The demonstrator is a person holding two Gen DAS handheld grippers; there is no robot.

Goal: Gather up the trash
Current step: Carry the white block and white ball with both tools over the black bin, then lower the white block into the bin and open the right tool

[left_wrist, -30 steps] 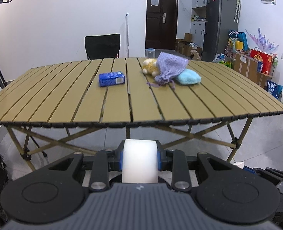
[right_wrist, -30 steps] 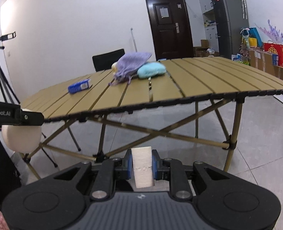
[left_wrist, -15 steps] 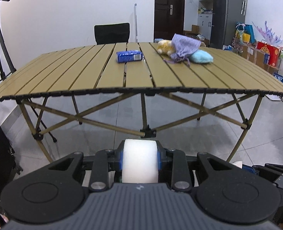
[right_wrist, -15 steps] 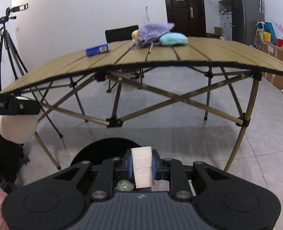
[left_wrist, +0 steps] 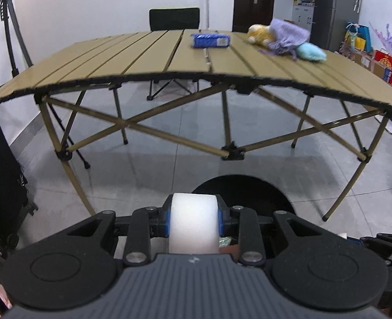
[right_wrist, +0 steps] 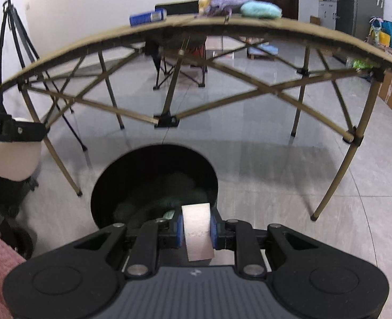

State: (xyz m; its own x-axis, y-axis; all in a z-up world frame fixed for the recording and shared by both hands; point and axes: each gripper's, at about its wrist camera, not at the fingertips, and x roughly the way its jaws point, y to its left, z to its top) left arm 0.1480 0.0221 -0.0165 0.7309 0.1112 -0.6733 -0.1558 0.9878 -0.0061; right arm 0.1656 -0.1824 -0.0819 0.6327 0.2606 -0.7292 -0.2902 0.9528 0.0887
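My left gripper (left_wrist: 194, 222) is shut on a thick white foam block (left_wrist: 194, 228). Its pads press both sides of the block. My right gripper (right_wrist: 196, 232) is shut on a thinner white foam slab (right_wrist: 197, 236), tilted down over the near rim of a round black bin (right_wrist: 153, 159) on the floor. Some greenish trash (right_wrist: 169, 214) lies inside the bin. In the left wrist view the bin (left_wrist: 245, 188) shows as a dark arc just beyond the block. The left gripper (right_wrist: 12, 133) with its block also appears at the left edge of the right wrist view.
A slatted folding table (left_wrist: 143, 58) stands beyond the bin, with its crossed legs (right_wrist: 166, 119) close behind it. It carries a blue pack (left_wrist: 210, 40), a yellow plush (left_wrist: 259, 34), a purple pouch (left_wrist: 289, 36) and a light blue pad (left_wrist: 310, 52). A tripod (left_wrist: 7, 26) stands at the left.
Both grippers have sunk from table height toward the floor and tipped downward. The table top has risen in both views, and the black bin has come into sight beneath them. Both grips are unchanged.
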